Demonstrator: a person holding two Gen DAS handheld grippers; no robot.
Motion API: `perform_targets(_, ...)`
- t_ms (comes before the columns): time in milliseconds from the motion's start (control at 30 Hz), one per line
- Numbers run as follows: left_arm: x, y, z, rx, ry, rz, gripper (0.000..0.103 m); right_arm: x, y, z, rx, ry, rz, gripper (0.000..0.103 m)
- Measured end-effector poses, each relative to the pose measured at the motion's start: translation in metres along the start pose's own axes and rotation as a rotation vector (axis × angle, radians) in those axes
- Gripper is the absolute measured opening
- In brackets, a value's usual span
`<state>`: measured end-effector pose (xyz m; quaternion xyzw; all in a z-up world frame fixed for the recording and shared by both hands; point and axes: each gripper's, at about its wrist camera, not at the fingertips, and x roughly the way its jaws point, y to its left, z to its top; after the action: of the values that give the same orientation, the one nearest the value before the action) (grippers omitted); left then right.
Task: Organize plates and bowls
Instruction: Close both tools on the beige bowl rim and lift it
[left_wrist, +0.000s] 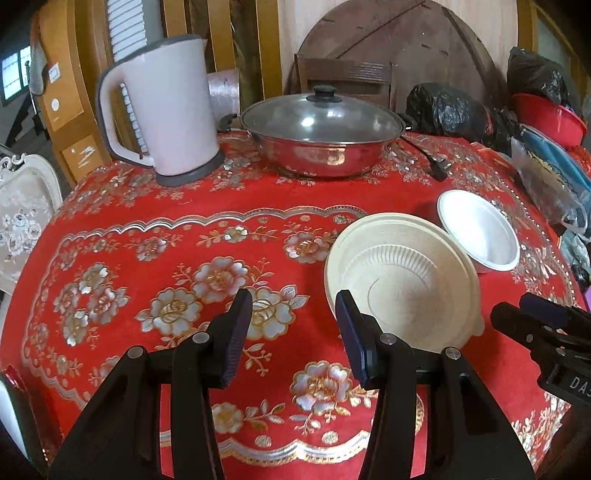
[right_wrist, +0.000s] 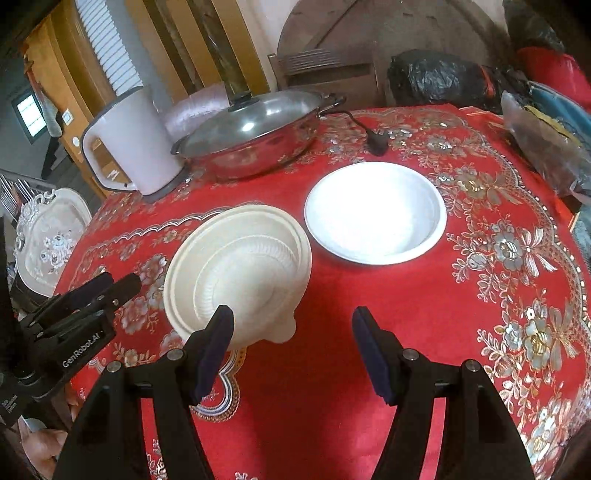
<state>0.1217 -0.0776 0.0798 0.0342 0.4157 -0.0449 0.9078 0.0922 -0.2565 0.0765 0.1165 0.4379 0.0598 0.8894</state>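
A cream ribbed bowl (left_wrist: 402, 284) (right_wrist: 240, 269) sits on the red flowered tablecloth (left_wrist: 184, 229) (right_wrist: 369, 295). A smaller white bowl (left_wrist: 478, 230) (right_wrist: 375, 212) stands just behind it, to its right. My left gripper (left_wrist: 293, 308) is open above the cloth, its right finger over the cream bowl's near-left rim, nothing between the pads. My right gripper (right_wrist: 293, 321) is open too, hovering near the cream bowl's near-right edge, nothing held. Each gripper shows at the edge of the other's view: the right gripper (left_wrist: 532, 314), the left gripper (right_wrist: 110, 284).
At the back of the table stand a pink kettle (left_wrist: 166, 110) (right_wrist: 129, 140) and a lidded steel pan (left_wrist: 317, 136) (right_wrist: 251, 140) with a black plug (left_wrist: 437, 166) (right_wrist: 376, 142). Black bags (left_wrist: 450, 110), a red basin (left_wrist: 546, 118) and plastic packets (right_wrist: 546, 147) crowd the right side. A white chair (left_wrist: 22, 218) stands left.
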Motion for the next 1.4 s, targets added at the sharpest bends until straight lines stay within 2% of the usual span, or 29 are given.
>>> perform_targets(900, 0.056, -0.015, 0.017, -0.006, 0.064, -0.05, 0.047, 0.048, -0.017, 0.017, 0.062, 0.059, 0.041, 0.067)
perform_targets(1333, 0.071, -0.024, 0.018, 0.0, 0.099, -0.061, 0.047, 0.065, -0.009, 0.022, 0.012, 0.065, 0.043, 0.066)
perform_targets(1400, 0.073, -0.025, 0.017, 0.002, 0.109, -0.067, 0.047, 0.065, -0.007, 0.022, -0.004, 0.06, 0.04, 0.062)
